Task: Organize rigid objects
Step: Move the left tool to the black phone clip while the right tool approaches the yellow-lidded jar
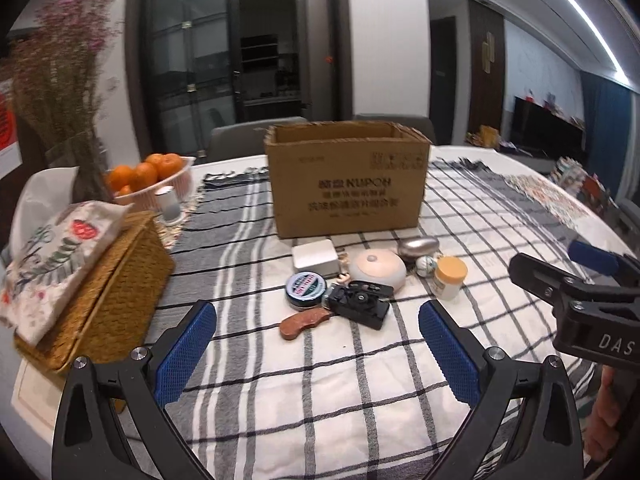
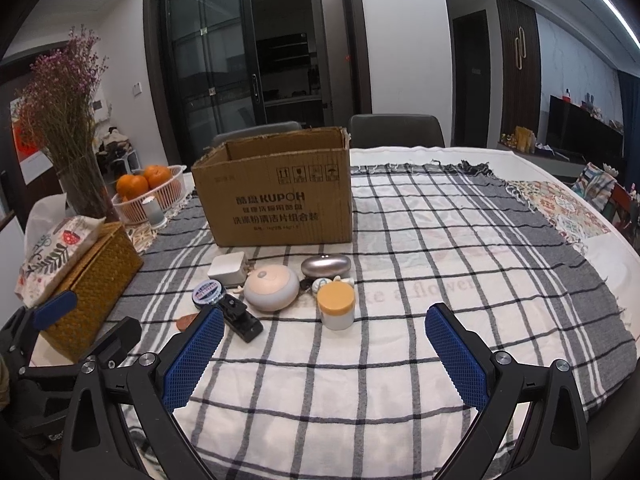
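The left gripper [image 1: 318, 354] has its 2 blue fingers [image 1: 185, 354] spread wide, holding nothing, above the checked cloth [image 1: 320, 400] on the worktop. The right gripper [image 2: 324, 356] is the same: fingers [image 2: 456, 356] wide apart and empty. The small objects lie in a cluster ahead of the fingers, approx. between the tips of the left pair and toward the left finger of the right pair. In the cluster: a round tin [image 1: 306, 288], a white adapter [image 1: 314, 258], a pink-white round device [image 1: 378, 268], a silver oval piece [image 1: 418, 248], a jar w/ yellow lid [image 2: 336, 306], a black clamp-like part [image 1: 358, 300] and a brown handle piece [image 1: 302, 322] nearest to the left fingers. Beyond the cluster stands the open cardboard box [image 2: 276, 200], upright. A woven tissue box [image 1: 108, 292] is outside the left finger, with a basket of oranges [image 1: 154, 178] farther ahead.
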